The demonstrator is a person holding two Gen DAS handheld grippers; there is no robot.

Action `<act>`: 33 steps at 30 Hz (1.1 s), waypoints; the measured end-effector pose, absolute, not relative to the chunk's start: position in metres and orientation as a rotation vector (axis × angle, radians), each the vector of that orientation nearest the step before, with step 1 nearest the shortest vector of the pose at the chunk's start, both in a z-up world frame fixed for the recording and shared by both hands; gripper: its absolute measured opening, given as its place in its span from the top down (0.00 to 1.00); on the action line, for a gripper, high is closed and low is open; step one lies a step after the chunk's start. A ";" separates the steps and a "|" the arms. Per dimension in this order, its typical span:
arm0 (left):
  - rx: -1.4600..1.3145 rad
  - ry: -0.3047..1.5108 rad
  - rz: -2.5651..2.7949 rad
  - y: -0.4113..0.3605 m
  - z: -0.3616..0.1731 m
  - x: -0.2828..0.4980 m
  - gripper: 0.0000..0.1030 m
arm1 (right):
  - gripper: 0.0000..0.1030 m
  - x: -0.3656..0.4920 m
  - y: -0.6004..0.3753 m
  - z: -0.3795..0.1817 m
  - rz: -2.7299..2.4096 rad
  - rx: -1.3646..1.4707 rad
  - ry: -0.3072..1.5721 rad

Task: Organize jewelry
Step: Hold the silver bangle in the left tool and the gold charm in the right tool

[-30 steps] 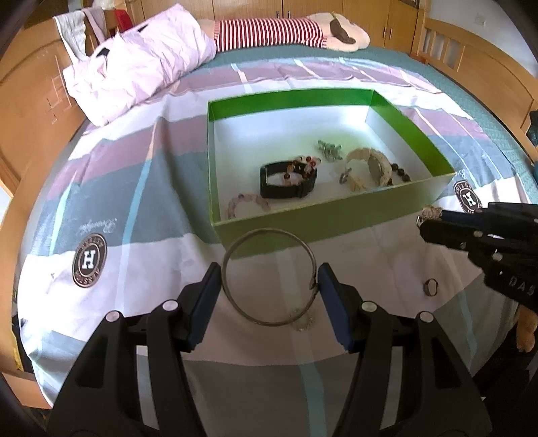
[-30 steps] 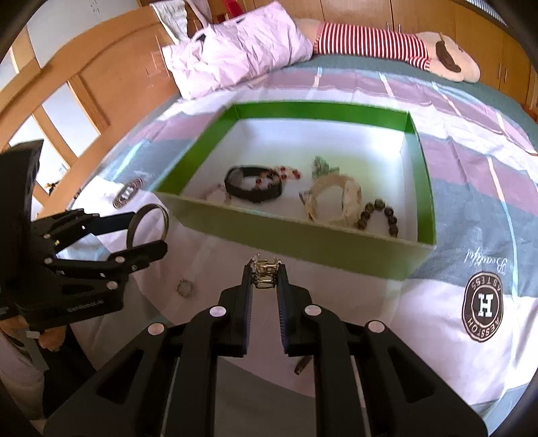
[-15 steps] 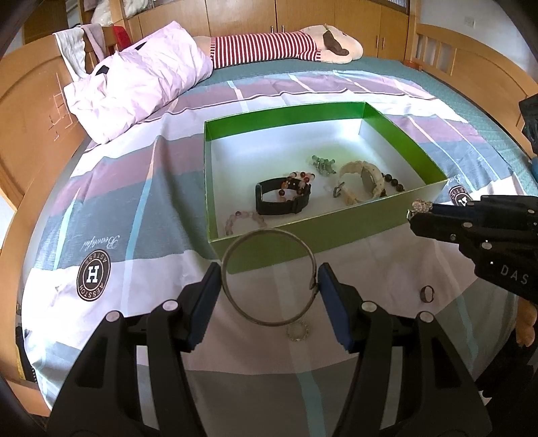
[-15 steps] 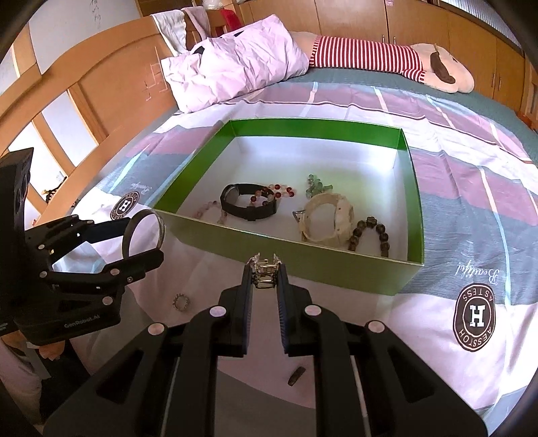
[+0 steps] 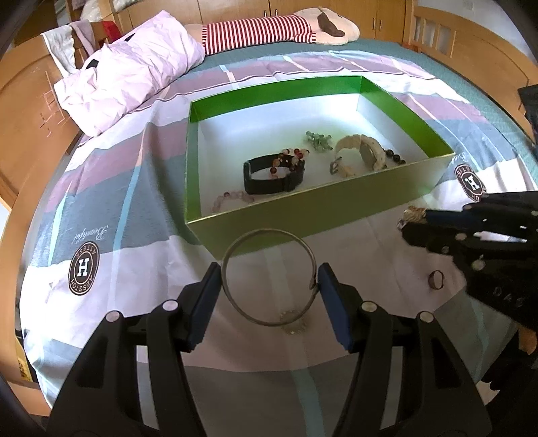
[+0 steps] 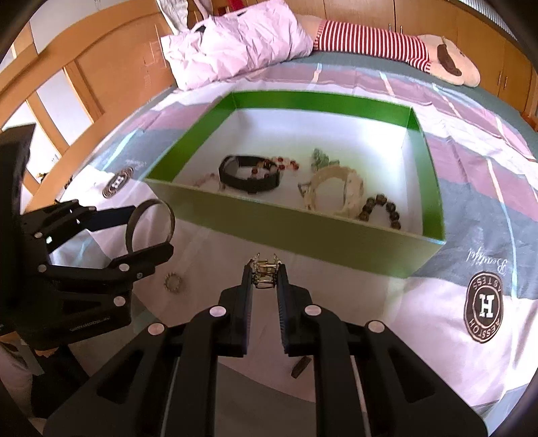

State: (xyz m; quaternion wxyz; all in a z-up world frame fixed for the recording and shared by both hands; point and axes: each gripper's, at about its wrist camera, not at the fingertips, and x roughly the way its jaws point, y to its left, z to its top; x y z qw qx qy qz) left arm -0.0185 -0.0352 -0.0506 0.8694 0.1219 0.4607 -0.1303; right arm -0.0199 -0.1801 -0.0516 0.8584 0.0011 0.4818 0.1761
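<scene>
My left gripper [image 5: 269,282] is shut on a thin metal bangle [image 5: 232,292], held above the bedspread just in front of the green box [image 5: 302,208]. The bangle also shows in the right wrist view [image 6: 150,226]. My right gripper [image 6: 265,269] is shut on a small gold clip-like ornament [image 6: 264,267], which also shows in the left wrist view [image 5: 413,215], short of the box's near wall [image 6: 302,232]. The box holds a black strap [image 5: 272,174], a cream bracelet [image 5: 363,154], dark beads [image 6: 380,210] and several bead strings.
On the bedspread near the grippers lie a small ring [image 5: 436,279], a spiky round ornament [image 6: 174,283] and a dark small piece [image 6: 300,366]. A pink pillow [image 5: 127,74] and a striped plush toy [image 5: 269,28] lie beyond the box. Wooden bed rails flank both sides.
Both grippers have moved a little closer to the box's near wall, each still holding its piece. The items in the box have not moved.
</scene>
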 end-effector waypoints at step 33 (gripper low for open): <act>0.136 0.876 -0.213 -0.013 -0.025 -0.008 0.42 | 0.86 -0.026 -0.179 -0.032 0.419 0.050 0.902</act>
